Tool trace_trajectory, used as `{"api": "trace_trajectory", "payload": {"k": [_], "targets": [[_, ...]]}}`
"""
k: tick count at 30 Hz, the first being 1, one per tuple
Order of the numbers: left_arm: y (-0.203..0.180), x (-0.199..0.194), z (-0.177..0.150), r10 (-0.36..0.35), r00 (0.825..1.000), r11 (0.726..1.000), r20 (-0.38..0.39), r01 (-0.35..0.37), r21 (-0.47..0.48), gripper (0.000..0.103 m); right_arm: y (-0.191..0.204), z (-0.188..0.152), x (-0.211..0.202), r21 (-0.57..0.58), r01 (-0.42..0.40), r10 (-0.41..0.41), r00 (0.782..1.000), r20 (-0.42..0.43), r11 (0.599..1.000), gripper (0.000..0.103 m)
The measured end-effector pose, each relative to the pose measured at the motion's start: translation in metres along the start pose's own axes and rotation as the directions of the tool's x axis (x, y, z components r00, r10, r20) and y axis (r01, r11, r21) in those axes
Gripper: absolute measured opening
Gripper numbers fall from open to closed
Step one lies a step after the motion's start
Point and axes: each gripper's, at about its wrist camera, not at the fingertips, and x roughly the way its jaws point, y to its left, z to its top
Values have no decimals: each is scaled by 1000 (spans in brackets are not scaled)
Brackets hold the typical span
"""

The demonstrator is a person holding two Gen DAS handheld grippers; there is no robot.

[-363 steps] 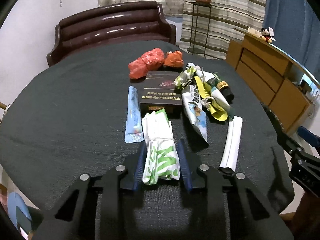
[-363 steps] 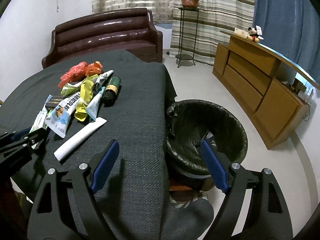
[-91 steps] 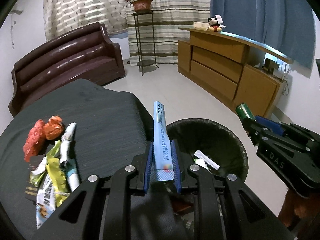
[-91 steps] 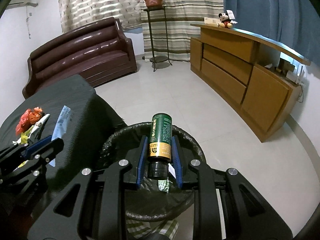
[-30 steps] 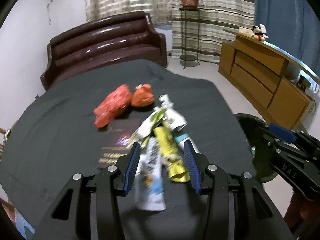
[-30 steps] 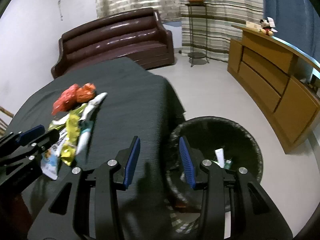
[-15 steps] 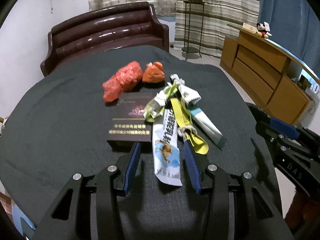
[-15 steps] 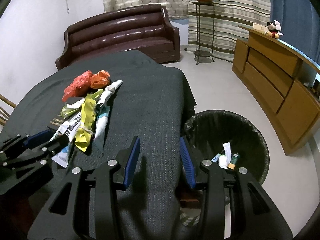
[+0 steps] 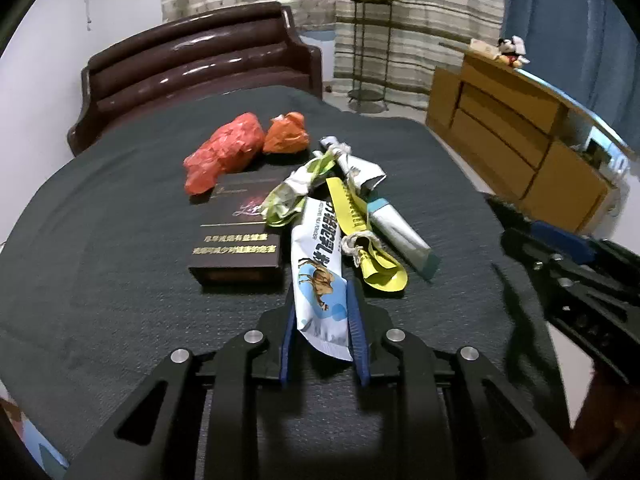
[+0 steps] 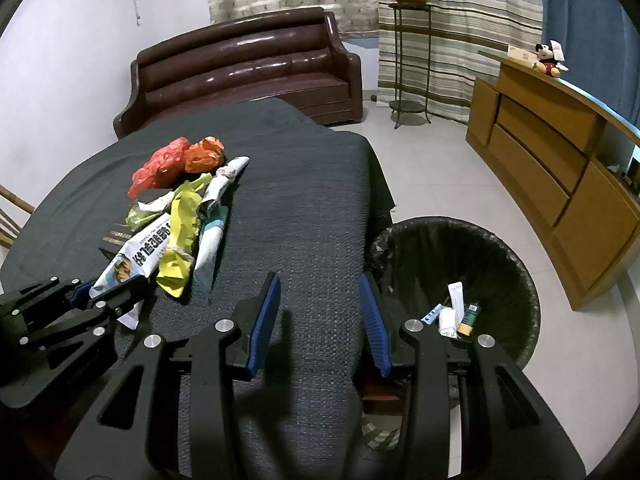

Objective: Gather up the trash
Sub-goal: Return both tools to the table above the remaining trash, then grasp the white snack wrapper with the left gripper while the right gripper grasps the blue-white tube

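- The white-and-blue snack wrapper [image 9: 320,280] lies flat on the dark cloth-covered surface [image 9: 100,240], its near end between the left gripper [image 9: 322,312] fingers, which are closing and look to be pressing its edges.
- It looks light, thin, crinkly and slick; pinching the flat near end suits it, though it may buckle or slip.
- At two o'clock from it lies a yellow wrapper [image 9: 360,240]; at ten o'clock a dark box [image 9: 236,240].
- The right gripper [image 10: 320,316] fingers stand apart, holding nothing, above the surface edge.
- The black-lined trash bin [image 10: 460,272] sits at three o'clock, on the floor.

Living room: sofa [image 10: 248,68], curtains [image 10: 460,20].
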Motion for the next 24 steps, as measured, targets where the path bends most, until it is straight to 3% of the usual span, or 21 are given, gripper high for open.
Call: {"api": "trace_trajectory", "payload": {"k": [15, 24], "targets": [[14, -44, 9, -5, 994, 1000, 111, 5, 1, 24, 17, 5, 2, -33, -20, 20, 1000, 1, 999, 40], [42, -50, 12, 71, 987, 997, 144, -65, -48, 24, 35, 11, 6, -56, -44, 44, 999, 3, 997, 40]]}}
